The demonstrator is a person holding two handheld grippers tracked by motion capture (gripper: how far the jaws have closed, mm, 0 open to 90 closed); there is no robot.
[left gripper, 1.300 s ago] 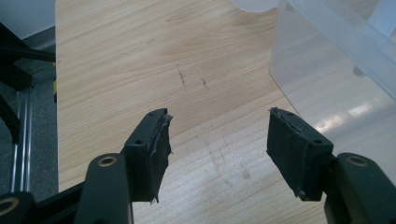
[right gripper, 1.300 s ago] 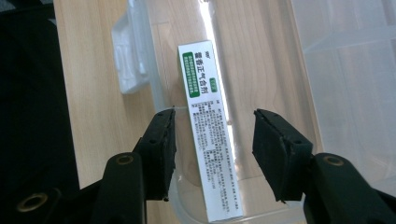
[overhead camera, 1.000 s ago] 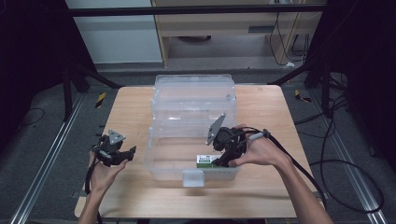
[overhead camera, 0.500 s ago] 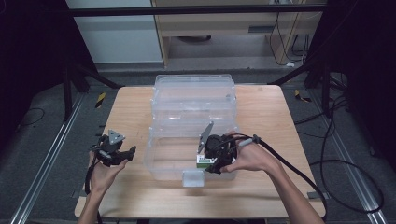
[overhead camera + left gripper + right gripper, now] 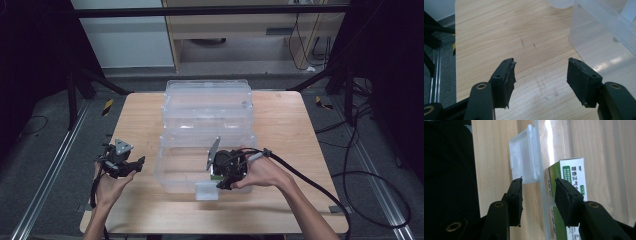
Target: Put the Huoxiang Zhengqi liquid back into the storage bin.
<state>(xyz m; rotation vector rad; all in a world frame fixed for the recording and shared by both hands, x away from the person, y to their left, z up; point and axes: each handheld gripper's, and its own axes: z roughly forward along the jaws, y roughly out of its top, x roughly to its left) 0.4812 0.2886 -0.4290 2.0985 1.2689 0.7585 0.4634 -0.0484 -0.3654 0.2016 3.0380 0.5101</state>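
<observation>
Right gripper (image 5: 223,181) at the near wall of the clear plastic bin (image 5: 207,131), low over the front latch (image 5: 206,190); in the right gripper view its jaws stand apart and straddle that wall, one jaw outside by the latch (image 5: 524,163), the other inside beside a green-and-white carton (image 5: 571,177); nothing clamped as far as I can see. Carton lies inside the bin against the near wall, just by the inner jaw; whether jaw and carton touch, I cannot tell. Left gripper (image 5: 121,166) idle, held over the bare wooden table (image 5: 135,120) left of the bin; in the left gripper view its jaws (image 5: 540,75) are wide apart and empty, the bin wall off to one side. Judgement: step in hand looks like either taking hold of the bin's front edge or reaching for the carton; next move calls for settling which, then closing squarely without letting the thin wall flex or the latch snag; the free gripper may need to steady the bin.
</observation>
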